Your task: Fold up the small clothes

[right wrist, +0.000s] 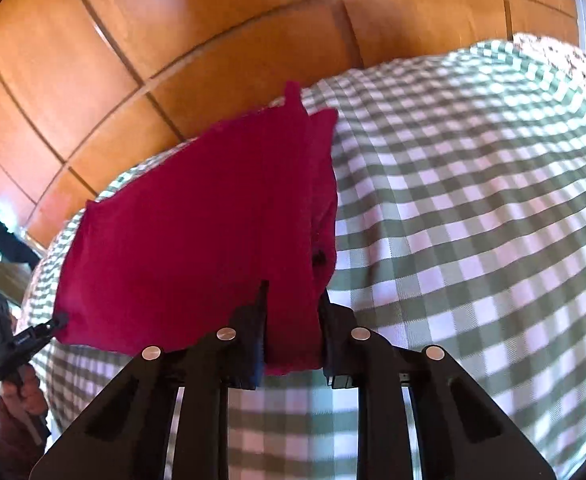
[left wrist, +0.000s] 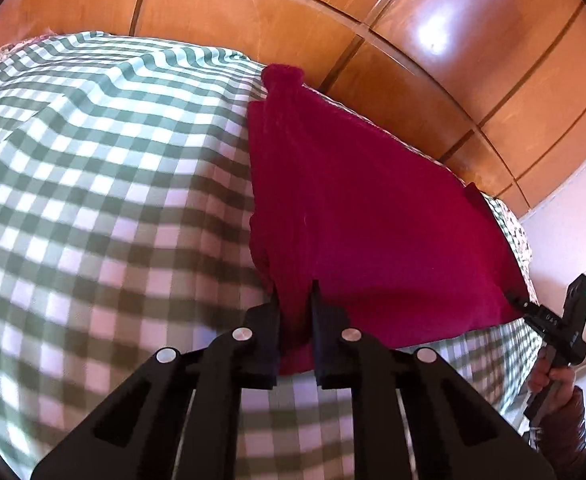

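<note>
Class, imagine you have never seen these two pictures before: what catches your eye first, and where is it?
A deep crimson cloth garment held up above a green-and-white checked bedspread stands out at once. The left tool and right tool each pinch a near corner. Behind runs a glossy orange-brown wooden panelled wardrobe.

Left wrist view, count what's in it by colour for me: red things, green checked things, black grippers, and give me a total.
Red: 1, the red garment
Green and white checked: 1, the checked cloth
Black: 2, the left gripper and the right gripper
Total: 4
</note>
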Demonstrator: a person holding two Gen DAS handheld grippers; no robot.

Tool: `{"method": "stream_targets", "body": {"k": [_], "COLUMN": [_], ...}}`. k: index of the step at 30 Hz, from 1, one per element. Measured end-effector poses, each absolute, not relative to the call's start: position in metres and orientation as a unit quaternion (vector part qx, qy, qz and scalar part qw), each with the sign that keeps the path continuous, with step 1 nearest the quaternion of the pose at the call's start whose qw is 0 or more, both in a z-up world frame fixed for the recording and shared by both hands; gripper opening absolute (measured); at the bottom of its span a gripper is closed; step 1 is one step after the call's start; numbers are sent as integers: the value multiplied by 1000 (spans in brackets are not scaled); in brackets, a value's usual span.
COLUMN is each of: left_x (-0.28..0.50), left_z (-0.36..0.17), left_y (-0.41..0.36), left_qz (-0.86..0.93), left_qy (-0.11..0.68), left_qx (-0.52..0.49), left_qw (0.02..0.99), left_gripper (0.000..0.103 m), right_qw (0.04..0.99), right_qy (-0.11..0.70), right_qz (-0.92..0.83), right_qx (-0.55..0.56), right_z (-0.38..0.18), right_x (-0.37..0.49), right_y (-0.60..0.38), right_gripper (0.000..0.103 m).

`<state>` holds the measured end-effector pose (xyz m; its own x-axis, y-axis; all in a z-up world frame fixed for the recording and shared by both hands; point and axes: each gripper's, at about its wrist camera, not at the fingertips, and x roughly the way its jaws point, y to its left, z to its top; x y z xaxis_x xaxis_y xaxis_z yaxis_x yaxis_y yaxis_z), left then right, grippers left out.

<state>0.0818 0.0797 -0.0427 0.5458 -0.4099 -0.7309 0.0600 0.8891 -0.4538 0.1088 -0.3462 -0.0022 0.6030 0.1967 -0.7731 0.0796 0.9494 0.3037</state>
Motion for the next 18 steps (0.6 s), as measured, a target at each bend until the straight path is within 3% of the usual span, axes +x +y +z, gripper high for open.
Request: {"method": "stream_targets", "body": {"k": [8,10,12,13,14,15,18], "left_x": [4,-15,-22,-22,-19,-12,10], "left_z": [-41,-42,-40,-37,-36,-34,-26], "left_y": [90,94,100,105,107,109,106], "left_qz": [-171,-176,-168,-159,-152,-147,-141], "left_qy": [485,488,487,480,477,475,463], "left_qx": [-198,-203,-201,-201,-200,-201,-196], "left_qw": [834,830,834,839,842,844,853], "left_gripper": [11,15,26,28,28,28,31], "right_qw": [869,861,854,855,856,861,879], "right_qy": [474,486,495,496,494,486,456], "right_qz": [53,56,63,62,57,47,27], "right_qx": [135,140,144,141,139,140,138], "right_z": [4,-1,-3,-3,-1,2,14], "right_x": [24,1,-14,-16,-15,-11,8], "right_y": [-351,-352,-353,-353,-354,-357,-362], "right_gripper": [20,20,20,23,37,44,49]}}
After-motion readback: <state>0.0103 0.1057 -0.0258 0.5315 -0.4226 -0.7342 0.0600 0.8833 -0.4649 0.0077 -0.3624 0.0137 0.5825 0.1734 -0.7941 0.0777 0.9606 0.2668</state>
